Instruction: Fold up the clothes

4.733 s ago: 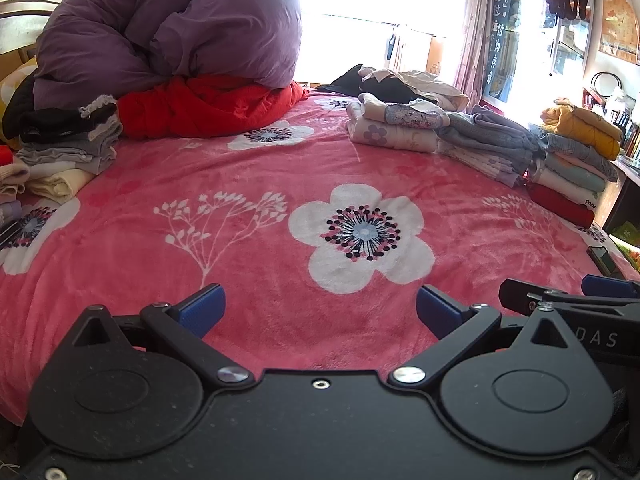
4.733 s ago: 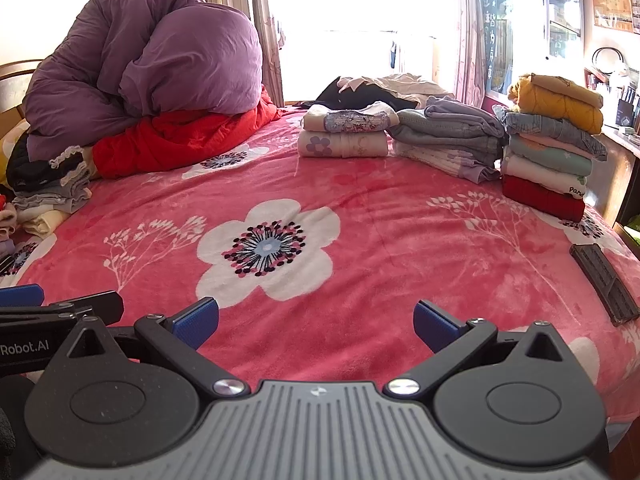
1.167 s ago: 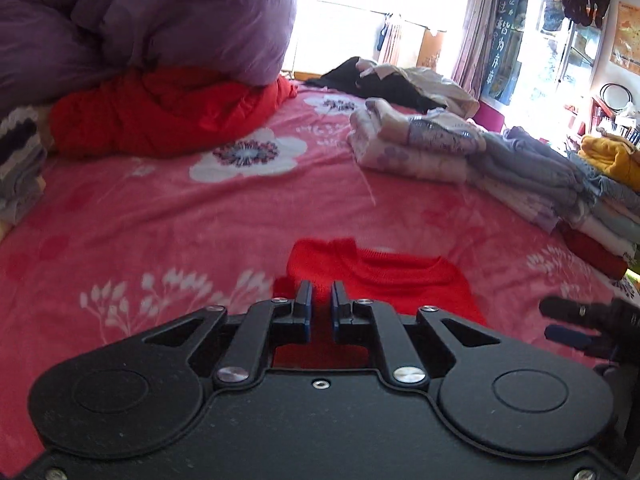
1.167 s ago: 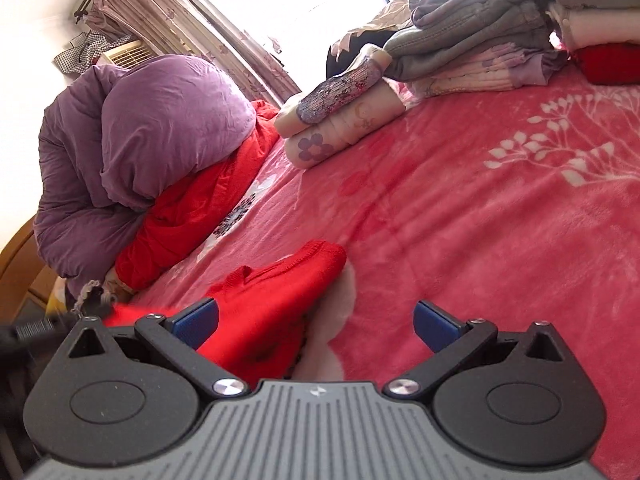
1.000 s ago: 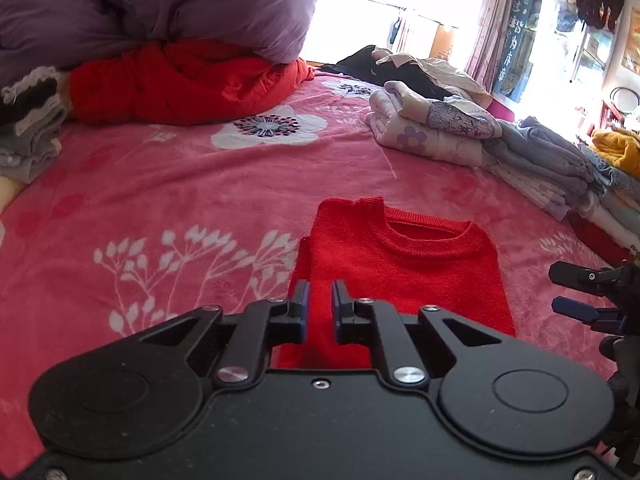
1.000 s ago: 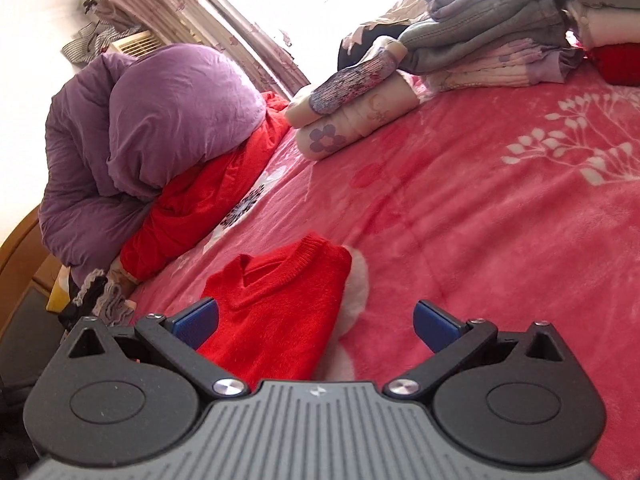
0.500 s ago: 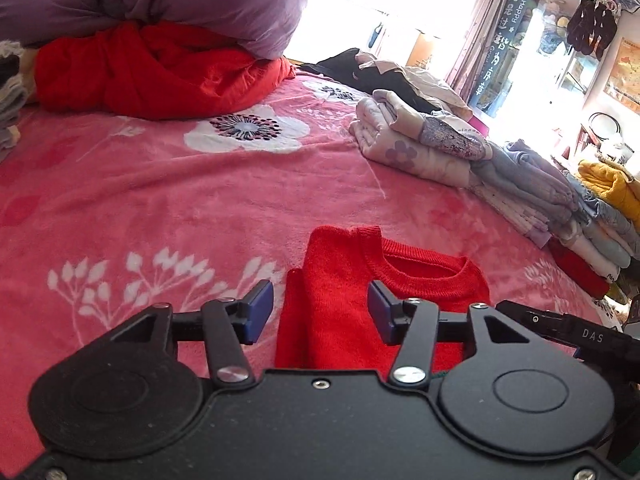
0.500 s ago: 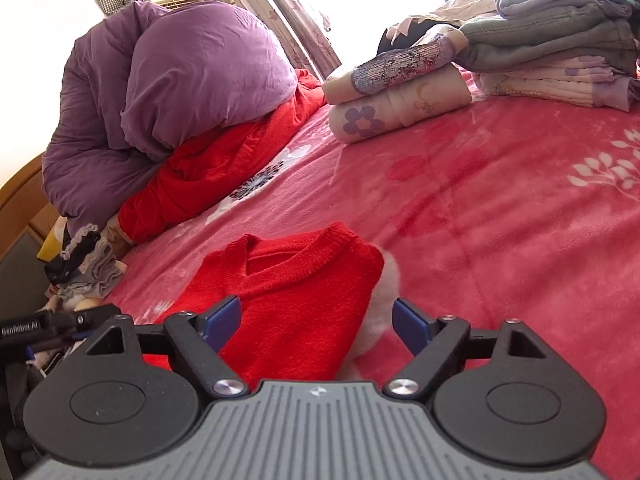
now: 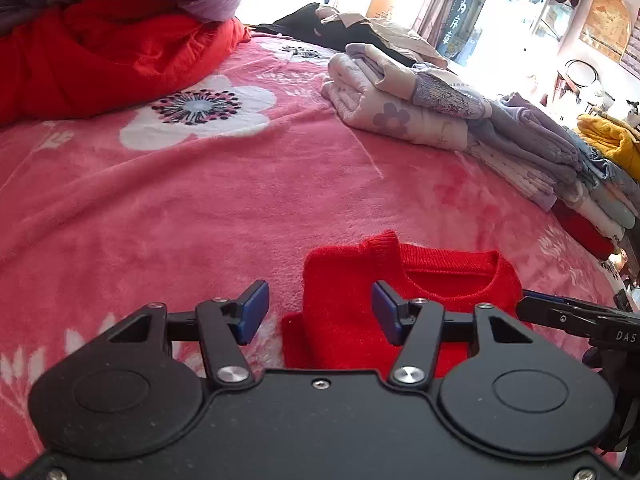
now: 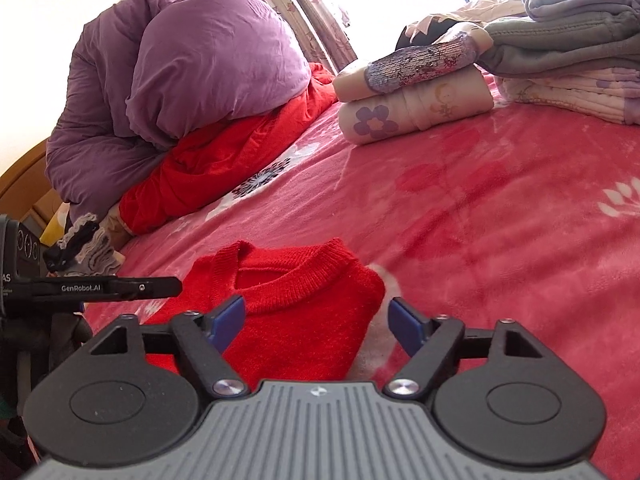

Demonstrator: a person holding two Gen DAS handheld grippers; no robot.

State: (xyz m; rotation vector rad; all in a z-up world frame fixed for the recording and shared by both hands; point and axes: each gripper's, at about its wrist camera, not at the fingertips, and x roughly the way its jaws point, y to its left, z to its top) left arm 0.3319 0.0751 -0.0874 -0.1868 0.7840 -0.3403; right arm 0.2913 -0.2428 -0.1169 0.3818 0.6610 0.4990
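on the pink flowered bedspread (image 9: 200, 200), close in front of both grippers, lies the red sweater (image 9: 344, 320), neck hole facing away, sleeves tucked under. the left gripper (image 9: 316, 312) was pinched shut on the sweater's left edge a second ago; its jaws are now opening, about half apart, pads clear of the cloth, so the edge is released. the right gripper (image 10: 316, 320) was at full spread a second ago; its jaws are closing around the right shoulder, not yet pressing. judgement: one fold is laid down, the next grasp is starting. several seconds ago the bedspread held no sweater; the folded stacks (image 10: 416, 104) are unchanged
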